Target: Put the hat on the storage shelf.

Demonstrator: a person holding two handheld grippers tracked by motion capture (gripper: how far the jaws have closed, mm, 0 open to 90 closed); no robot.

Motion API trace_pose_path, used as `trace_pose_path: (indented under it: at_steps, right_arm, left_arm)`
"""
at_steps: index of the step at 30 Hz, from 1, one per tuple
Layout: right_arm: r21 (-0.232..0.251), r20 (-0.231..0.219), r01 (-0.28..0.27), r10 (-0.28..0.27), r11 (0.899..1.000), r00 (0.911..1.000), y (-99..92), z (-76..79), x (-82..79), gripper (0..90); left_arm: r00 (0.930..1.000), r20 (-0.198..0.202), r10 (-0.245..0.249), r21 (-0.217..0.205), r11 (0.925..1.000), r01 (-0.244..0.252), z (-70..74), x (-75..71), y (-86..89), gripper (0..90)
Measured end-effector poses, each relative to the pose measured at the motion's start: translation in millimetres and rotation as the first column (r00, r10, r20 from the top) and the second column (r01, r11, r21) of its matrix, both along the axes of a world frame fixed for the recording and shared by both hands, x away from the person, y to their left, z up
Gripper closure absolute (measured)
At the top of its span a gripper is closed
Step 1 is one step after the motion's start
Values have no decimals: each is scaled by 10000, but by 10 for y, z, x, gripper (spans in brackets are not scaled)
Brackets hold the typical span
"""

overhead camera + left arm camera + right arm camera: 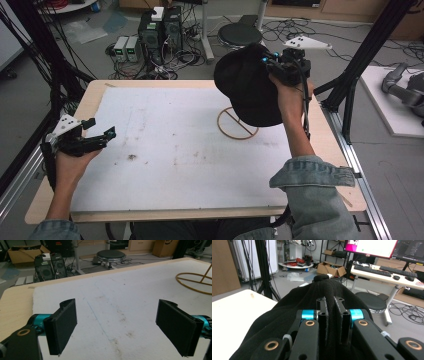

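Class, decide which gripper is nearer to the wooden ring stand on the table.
Right. The right gripper holds the black hat just above the wooden ring stand; the left gripper waits open across the table.

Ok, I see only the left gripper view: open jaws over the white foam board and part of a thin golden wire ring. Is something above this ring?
Observer: Yes, a black fabric cap hangs over the golden wire stand.
Operator: Who holds the cap?
Observer: The right gripper, shut on its cloth.
Operator: Does the cap touch the ring base?
Observer: From the high view I cannot tell; its lower edge covers part of the ring.
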State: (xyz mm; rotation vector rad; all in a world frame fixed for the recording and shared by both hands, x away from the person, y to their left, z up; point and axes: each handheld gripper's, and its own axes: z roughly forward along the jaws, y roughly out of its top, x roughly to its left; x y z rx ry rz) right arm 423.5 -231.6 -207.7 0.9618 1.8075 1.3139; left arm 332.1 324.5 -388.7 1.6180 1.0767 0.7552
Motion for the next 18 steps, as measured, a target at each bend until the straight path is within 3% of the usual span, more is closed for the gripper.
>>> trace_pose_path:
  at_steps: [18]
  right_arm:
    - [-179,-555,101,-111,9998,9984,6,-87,127,834]
  left_arm:
    - [10000,-23,35,-15,10000,-35,-8,5,14,174]
